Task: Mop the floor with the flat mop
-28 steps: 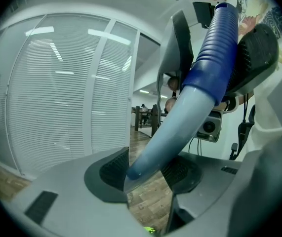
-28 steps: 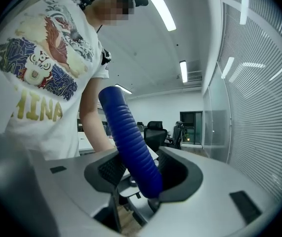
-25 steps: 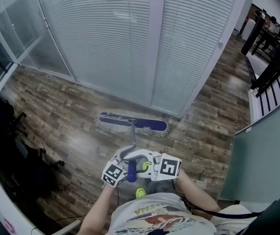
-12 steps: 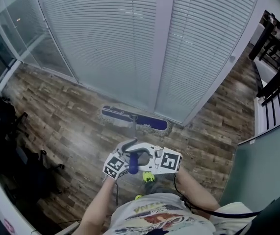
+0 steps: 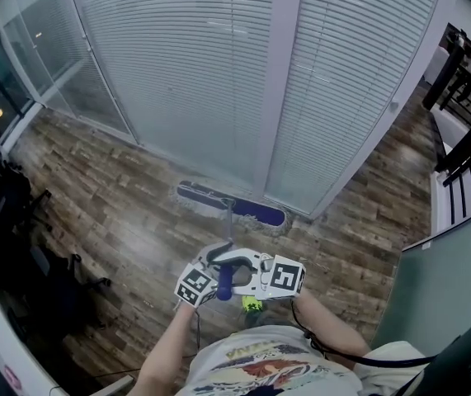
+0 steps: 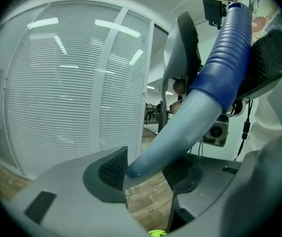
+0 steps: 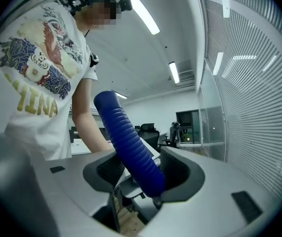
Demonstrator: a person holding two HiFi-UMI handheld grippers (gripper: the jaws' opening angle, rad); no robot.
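Left gripper (image 6: pixel 145 174) clamps pale mop handle (image 6: pixel 180 127). Right gripper (image 7: pixel 138 174) on blue ribbed grip (image 7: pixel 131 147), jaws just opening wider, grip between pads. Mop head (image 5: pixel 231 205) flat on wood floor (image 5: pixel 120 196) near blinds (image 5: pixel 194 73).

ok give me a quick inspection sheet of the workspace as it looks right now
surface: wood-plank floor, glossy in patches.
job's things: mop head, blue, flat on the floor at the foot of the blinds; mop handle rising to the grippers.
clutter: small yellow-green object near the person's feet, can't tell what; dark chairs at left.
grippers: left gripper jaws on the pale shaft; right gripper jaws on the ribbed blue grip, having just opened a little.
cables: black cable beside the right arm.
surroundings: slatted blinds ahead; dark furniture at right.
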